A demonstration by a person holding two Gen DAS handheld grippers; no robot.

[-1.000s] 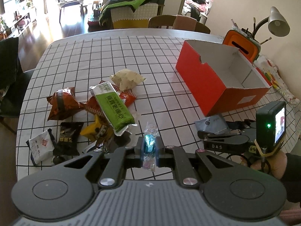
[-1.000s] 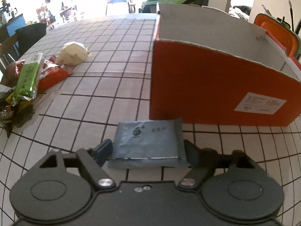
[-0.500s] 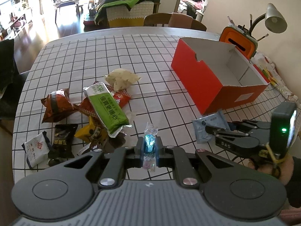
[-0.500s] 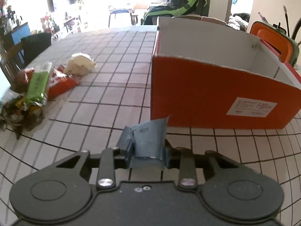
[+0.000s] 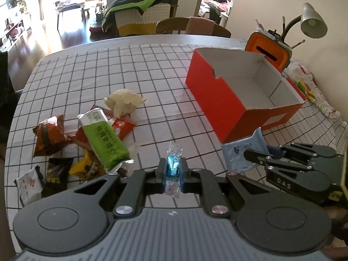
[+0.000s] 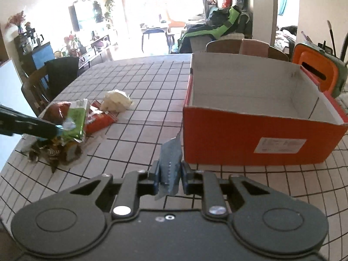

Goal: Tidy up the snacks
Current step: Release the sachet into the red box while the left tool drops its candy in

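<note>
My left gripper [image 5: 172, 175] is shut on a small candy in a clear wrapper with a blue middle [image 5: 173, 165], held above the checked tablecloth. My right gripper [image 6: 169, 175] is shut on a flat grey-blue sachet [image 6: 170, 158], lifted off the table just in front of the open orange box [image 6: 256, 145]. In the left wrist view the right gripper [image 5: 258, 154] and its sachet [image 5: 241, 152] hang by the near corner of the box [image 5: 219, 100], whose white inside shows nothing. A pile of snacks lies at the left: a green bar [image 5: 102, 139], a red packet [image 5: 121, 128], a brown bag [image 5: 49, 137].
A crumpled cream wrapper [image 5: 124, 102] lies beyond the pile. An orange case [image 5: 269, 52] and a desk lamp [image 5: 311, 21] stand behind the box at the right. Chairs [image 5: 193, 27] line the far table edge. A dark chair [image 6: 52, 80] stands at the left side.
My right gripper closed on the grey-blue sachet, which lay flat on the table, and lifted it, now folded upright between the fingers. The left gripper with its candy drifted a little.
</note>
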